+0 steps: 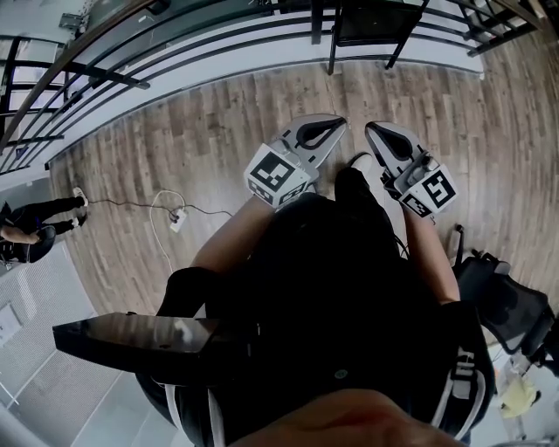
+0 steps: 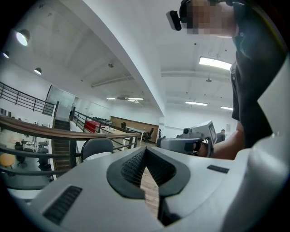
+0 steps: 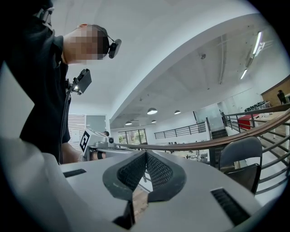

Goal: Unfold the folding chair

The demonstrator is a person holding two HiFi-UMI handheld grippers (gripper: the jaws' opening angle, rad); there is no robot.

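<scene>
The folding chair (image 1: pixel 374 24), black-framed with a dark seat panel, stands against the railing at the top of the head view. In the left gripper view its grey rounded back (image 2: pixel 96 147) shows ahead, and in the right gripper view the chair (image 3: pixel 242 158) is at the right. My left gripper (image 1: pixel 335 125) and right gripper (image 1: pixel 374 131) are held side by side in front of the person's body, short of the chair and apart from it. Both are shut with nothing between their pads, as seen for the left gripper (image 2: pixel 145 149) and the right gripper (image 3: pixel 146 153).
A wood-topped metal railing (image 1: pixel 175 61) runs along the far edge of the plank floor. A white cable with a power strip (image 1: pixel 177 218) lies at the left. A black office chair (image 1: pixel 502 301) stands at the right, a dark tabletop (image 1: pixel 140 336) at lower left, another person (image 1: pixel 35 229) far left.
</scene>
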